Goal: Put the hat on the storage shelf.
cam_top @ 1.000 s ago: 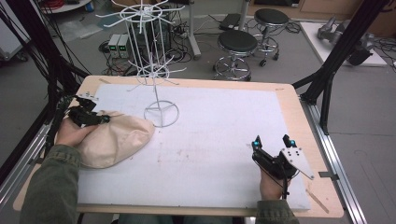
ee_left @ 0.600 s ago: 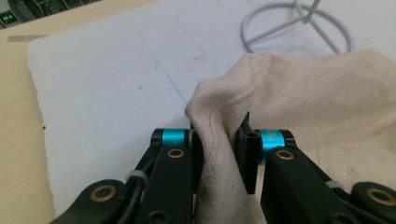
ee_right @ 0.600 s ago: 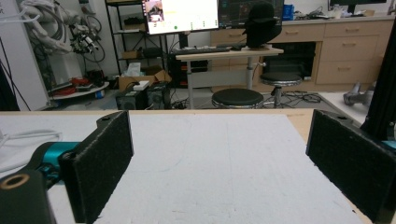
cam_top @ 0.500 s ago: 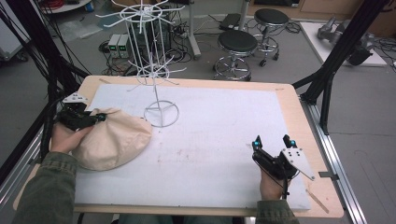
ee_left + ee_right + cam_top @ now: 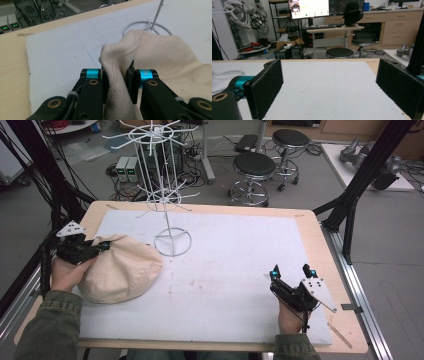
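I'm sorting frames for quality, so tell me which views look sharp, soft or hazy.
High view: soft and grainy, even light, faint shadows. Left gripper view: sharp on the cloth bag, weave visible. Right gripper view: the pads up close are slightly soft, the room behind is clear.

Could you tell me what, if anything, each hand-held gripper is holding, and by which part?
The left hand-held gripper pinches a fold at the edge of the beige cloth hat. The right hand-held gripper is open and holds nothing.

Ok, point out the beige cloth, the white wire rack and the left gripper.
beige cloth (image 5: 122, 272), high view, middle of the bundle.
white wire rack (image 5: 172, 241), high view, ring base.
left gripper (image 5: 117, 77), left gripper view, between its fingertips.
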`<move>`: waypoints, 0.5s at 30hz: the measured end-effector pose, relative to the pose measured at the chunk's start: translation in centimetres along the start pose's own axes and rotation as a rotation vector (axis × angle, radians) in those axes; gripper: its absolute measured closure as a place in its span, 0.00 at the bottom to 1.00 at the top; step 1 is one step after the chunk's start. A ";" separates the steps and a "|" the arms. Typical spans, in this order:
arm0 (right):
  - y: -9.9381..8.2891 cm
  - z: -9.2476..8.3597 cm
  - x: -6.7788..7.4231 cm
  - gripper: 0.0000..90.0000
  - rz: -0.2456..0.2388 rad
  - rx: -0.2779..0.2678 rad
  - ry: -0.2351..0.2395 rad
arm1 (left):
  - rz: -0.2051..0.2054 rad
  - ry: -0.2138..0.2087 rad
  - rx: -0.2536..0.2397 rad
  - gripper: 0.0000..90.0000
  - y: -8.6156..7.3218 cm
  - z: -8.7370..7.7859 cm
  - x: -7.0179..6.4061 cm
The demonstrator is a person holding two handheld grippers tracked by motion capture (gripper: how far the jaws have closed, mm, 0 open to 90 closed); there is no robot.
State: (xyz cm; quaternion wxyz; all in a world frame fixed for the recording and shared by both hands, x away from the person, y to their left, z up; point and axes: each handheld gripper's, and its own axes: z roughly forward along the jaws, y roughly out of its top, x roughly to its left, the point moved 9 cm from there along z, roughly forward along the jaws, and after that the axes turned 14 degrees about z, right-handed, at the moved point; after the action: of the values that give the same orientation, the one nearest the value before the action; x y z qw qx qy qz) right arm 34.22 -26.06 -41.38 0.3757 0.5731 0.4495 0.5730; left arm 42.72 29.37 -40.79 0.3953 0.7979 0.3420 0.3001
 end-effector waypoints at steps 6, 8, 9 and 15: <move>0.0 0.0 0.0 0.07 0.000 0.000 -0.001 | 0.011 0.021 -0.079 0.88 1.2 -1.2 -0.3; 0.0 0.0 0.0 0.07 0.000 0.000 0.000 | 0.016 0.031 -0.100 0.88 1.6 -1.6 -0.5; 0.0 0.0 0.0 0.07 0.000 0.000 0.000 | 0.017 0.031 -0.108 0.88 1.8 -1.8 -0.5; 0.0 0.0 0.1 0.07 0.002 0.001 0.000 | 0.023 0.043 -0.166 0.88 2.7 -3.1 -0.8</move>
State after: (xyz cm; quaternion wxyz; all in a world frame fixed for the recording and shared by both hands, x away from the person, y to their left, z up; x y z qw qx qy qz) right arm 34.17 -26.00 -41.38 0.3752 0.5737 0.4491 0.5730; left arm 40.78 28.80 -37.10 0.4493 0.7595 0.3151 0.3492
